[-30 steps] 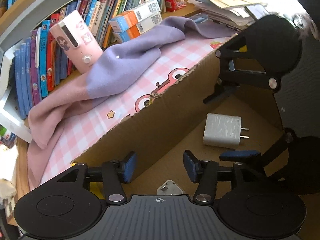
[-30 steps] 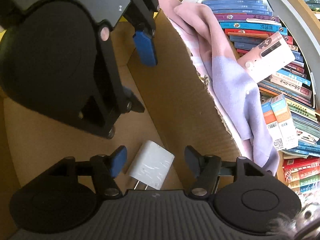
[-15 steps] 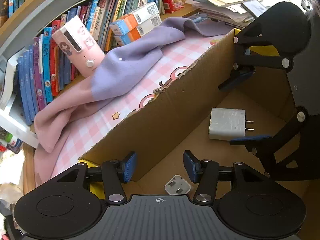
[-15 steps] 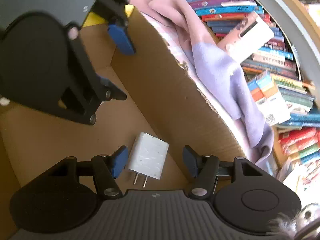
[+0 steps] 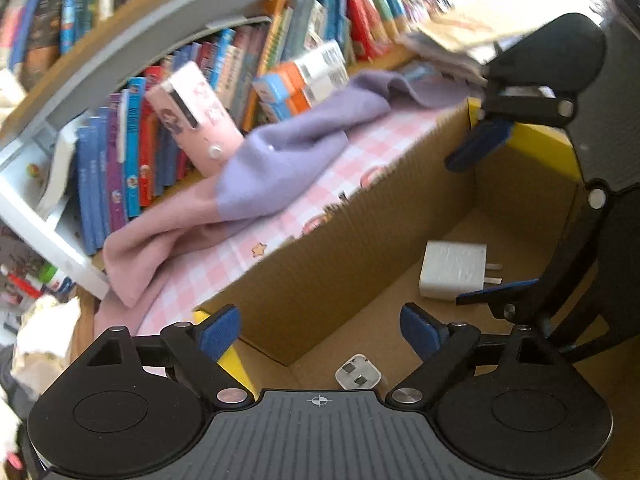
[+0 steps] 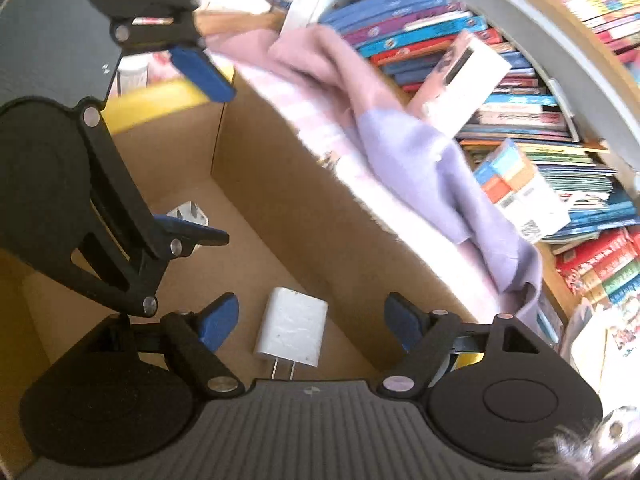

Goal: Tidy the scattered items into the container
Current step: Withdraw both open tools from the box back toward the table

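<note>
Both hand-held grippers hang over an open cardboard box [image 5: 360,248], and both have their jaws wide apart with nothing in them.

The left hand-held gripper [image 5: 320,330] looks down into the box. Just below its blue pads [image 5: 219,330] a small white plug [image 5: 358,374] lies on the box floor, pin holes facing up. A bigger white charger [image 5: 452,268] lies on the floor further ahead and to the right, its two metal pins pointing right. The right hand-held gripper [image 5: 484,216] is ahead on that side, near the charger.

From the right hand-held gripper [image 6: 312,320], the charger [image 6: 292,326] sits between its jaws, down on the floor, pins pointing back at the camera. The left hand-held gripper [image 6: 200,156] is ahead to the left, with the small plug [image 6: 188,214] peeking out behind its lower finger.

Outside the box, past its far wall, a pink and purple cloth [image 5: 248,184] lies on a pink checked surface [image 5: 224,264]. A pink device [image 5: 196,120] leans against a row of books [image 5: 120,168].
</note>
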The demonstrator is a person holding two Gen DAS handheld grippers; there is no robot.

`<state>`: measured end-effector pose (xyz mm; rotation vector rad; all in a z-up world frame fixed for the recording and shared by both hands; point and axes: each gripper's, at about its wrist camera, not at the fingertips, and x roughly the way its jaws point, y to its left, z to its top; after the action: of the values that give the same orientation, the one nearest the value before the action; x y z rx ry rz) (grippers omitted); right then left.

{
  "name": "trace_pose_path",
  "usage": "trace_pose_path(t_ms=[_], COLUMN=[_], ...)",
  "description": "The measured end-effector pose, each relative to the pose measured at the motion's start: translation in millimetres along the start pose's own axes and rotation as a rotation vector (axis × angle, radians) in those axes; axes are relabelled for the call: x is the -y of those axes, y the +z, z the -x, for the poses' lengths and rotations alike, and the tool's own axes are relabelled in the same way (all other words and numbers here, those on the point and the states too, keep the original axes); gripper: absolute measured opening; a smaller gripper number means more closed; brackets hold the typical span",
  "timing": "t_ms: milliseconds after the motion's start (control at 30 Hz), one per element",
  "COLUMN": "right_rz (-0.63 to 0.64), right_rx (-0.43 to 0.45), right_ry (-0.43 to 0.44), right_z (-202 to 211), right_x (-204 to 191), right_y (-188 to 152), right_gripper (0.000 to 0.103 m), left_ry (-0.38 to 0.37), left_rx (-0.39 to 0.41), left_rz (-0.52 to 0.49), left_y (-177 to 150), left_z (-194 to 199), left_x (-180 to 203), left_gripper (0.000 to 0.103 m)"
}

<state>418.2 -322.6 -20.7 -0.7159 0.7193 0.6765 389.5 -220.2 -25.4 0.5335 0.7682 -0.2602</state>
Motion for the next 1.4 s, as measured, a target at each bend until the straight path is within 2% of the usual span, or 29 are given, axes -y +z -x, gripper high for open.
trace_pose_path(t_ms=[167,267,400,567,667,1000,1167,1267,1400], right_rz=[-0.089,-0.127,-0.195,-0.344,-0.416,-0.579,-0.58,-0.612,-0.657], right_rx=[0.106,0.164,0.226,0.285,0.311,0.367,0.39,0.4,0.405], right_ry=[-0.021,-0.052,-0.084,-0.125,-0.166,-0.315,-0.436,-0.455,-0.484], right_z=[44.8,63.7,92.9,126.5,143.2,175.2,187.2,193.0,195.8], right_x=[1.6,6.7,2.3,-7.9,-21.2,-89.3,-136.9,-164.4,-206.5], right_y=[2.4,8.4,9.0,1.0,-6.7,-20.5,-13.3,-10.2,-6.6], right_gripper=[0.079,0.079,0.08,0.081,0.081,0.081,0.087,0.088,0.089], left_ry=[0.09,0.114,0.118,0.122,0.119,0.162,0.196,0.215,0.193], left_rx=[0.124,0.186,0.222,0.259,0.279,0.306,0.338,0.386,0.372], left_rz=[0.012,0.061,0.135,0.147,0.191,0.365,0.435,0.521,0.595], left_y=[-1.7,-4.6,-13.9,-37.7,-55.2,-130.1,-167.8,-192.2,-223.0], left_z=[39.4,65.1,92.6,125.7,145.2,205.2,231.7,246.3,254.9], left_x=[0.0,-4.7,-12.4,-13.6,-18.6,-51.4,-60.3,-65.5,-72.4], left_gripper=[0.093,0.097,0.097,0.097,0.097,0.1,0.1,0.101,0.101])
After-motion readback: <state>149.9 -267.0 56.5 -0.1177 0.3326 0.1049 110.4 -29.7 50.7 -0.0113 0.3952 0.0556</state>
